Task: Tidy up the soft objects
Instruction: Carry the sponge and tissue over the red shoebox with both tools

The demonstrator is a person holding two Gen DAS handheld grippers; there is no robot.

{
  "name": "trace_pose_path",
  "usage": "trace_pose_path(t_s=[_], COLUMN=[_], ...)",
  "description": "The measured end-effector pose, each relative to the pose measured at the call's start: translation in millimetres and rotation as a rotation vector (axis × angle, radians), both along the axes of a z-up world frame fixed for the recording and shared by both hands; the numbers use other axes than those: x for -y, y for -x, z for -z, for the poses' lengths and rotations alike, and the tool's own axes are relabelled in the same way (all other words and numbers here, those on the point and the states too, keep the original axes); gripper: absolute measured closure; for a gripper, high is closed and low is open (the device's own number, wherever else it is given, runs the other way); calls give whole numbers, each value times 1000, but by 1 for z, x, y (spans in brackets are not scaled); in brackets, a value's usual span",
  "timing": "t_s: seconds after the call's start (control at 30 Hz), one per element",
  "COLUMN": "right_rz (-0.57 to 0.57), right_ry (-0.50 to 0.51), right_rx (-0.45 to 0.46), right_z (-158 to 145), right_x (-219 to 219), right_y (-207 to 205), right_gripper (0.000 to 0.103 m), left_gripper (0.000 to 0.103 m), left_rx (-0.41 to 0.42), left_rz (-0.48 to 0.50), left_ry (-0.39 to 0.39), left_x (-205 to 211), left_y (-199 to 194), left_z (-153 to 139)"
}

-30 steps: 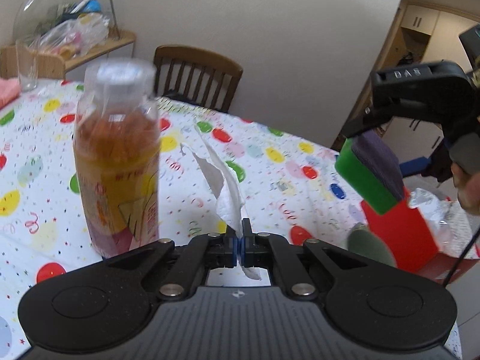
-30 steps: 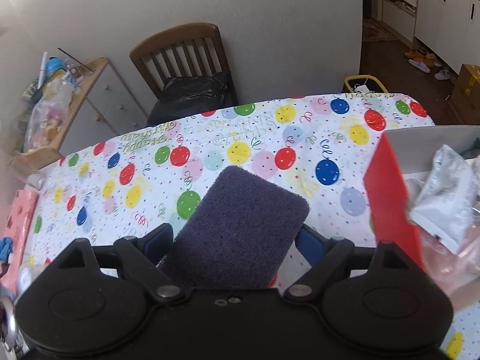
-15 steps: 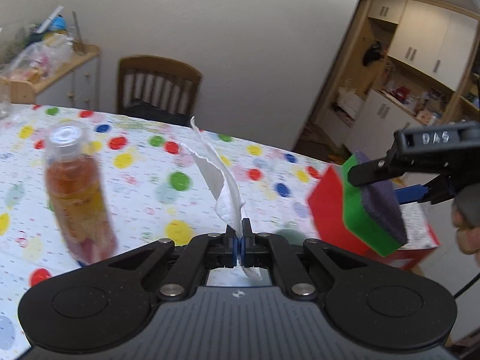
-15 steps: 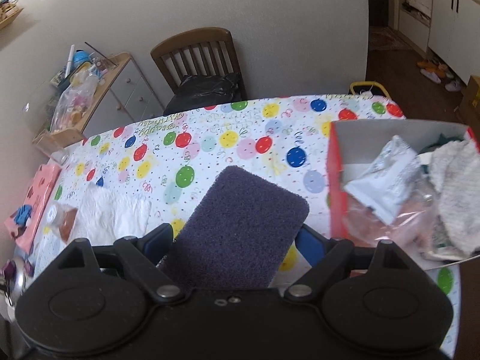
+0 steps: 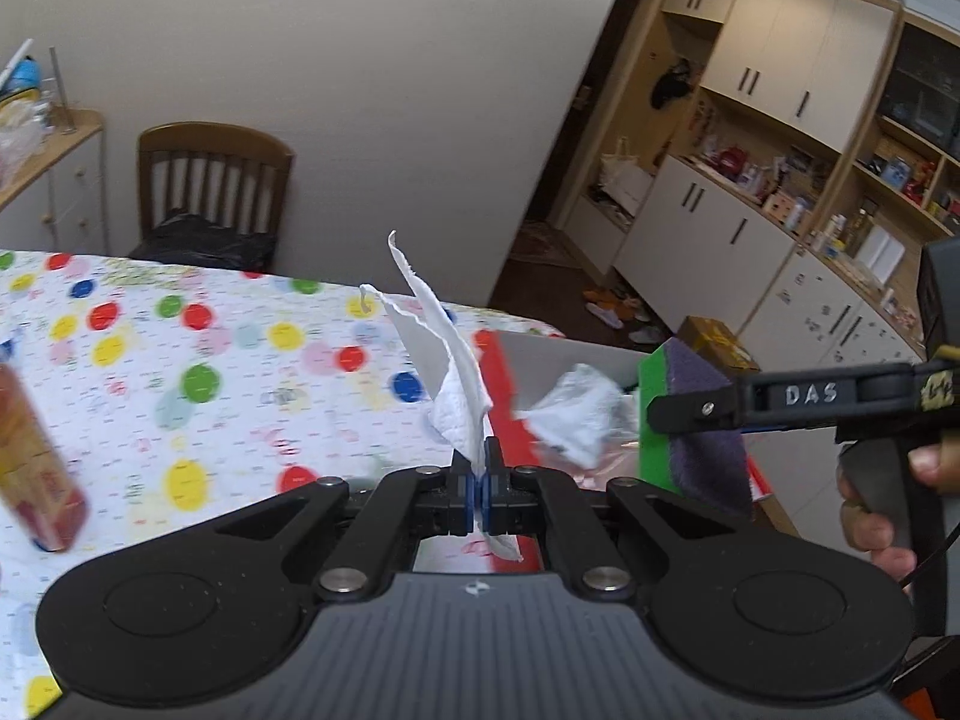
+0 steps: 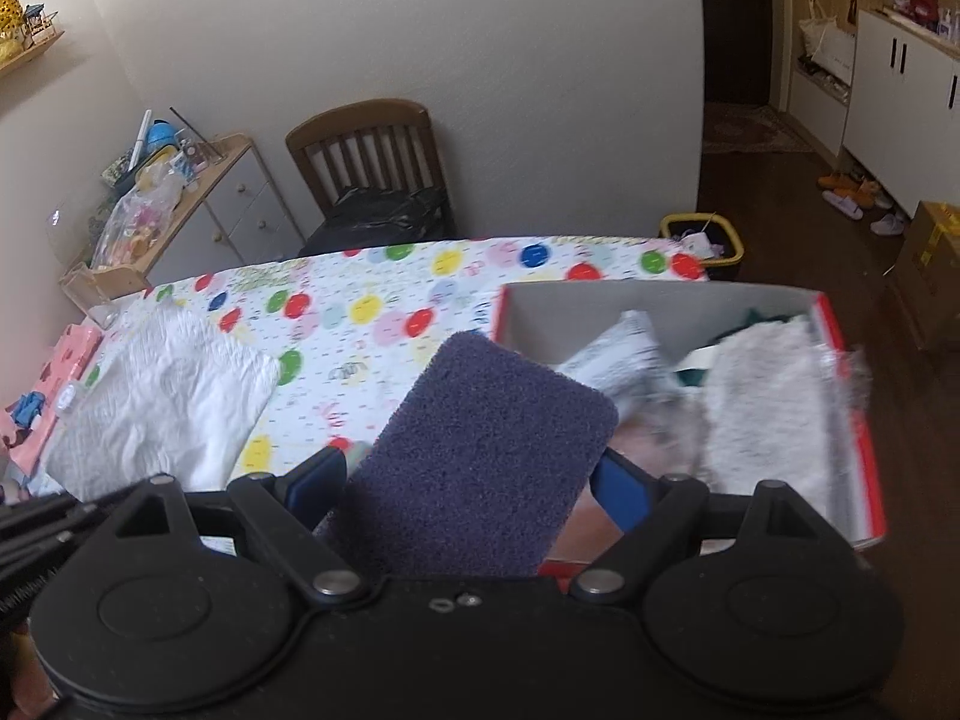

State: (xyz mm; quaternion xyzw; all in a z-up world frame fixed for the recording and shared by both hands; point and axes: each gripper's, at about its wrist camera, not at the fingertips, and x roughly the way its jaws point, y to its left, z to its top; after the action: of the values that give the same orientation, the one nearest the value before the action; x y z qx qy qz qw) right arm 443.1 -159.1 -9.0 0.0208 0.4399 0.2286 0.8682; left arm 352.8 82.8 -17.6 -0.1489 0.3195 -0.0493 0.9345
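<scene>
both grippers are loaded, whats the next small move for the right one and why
Probably ease the right gripper forward and down over the red box, then open. It is shut on the sponge, which hangs at the box's near-left corner, and soft things already lie inside. The left gripper pinches a tissue beside it.

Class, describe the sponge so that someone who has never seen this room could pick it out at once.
Start at the table with the balloon-print cloth and go to the red box at its right end. The sponge hangs at the box's near edge, clamped in the right gripper. Unlike the white things nearby, it is green with a dark purple scouring face.
</scene>
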Motion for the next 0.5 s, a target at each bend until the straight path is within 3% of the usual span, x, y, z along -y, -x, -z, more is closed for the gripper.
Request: trace_pose_path(t_s=[0.5], right_rz=[73], right_ry=[73], right_rx=[41], right_z=[11], right_x=[111], right_y=[-26], right_gripper=[16], left_gripper=[101], left_rx=[-54], left_rz=[98], left_ry=[67], left_x=[103], left_y=[-66], left_z=[9])
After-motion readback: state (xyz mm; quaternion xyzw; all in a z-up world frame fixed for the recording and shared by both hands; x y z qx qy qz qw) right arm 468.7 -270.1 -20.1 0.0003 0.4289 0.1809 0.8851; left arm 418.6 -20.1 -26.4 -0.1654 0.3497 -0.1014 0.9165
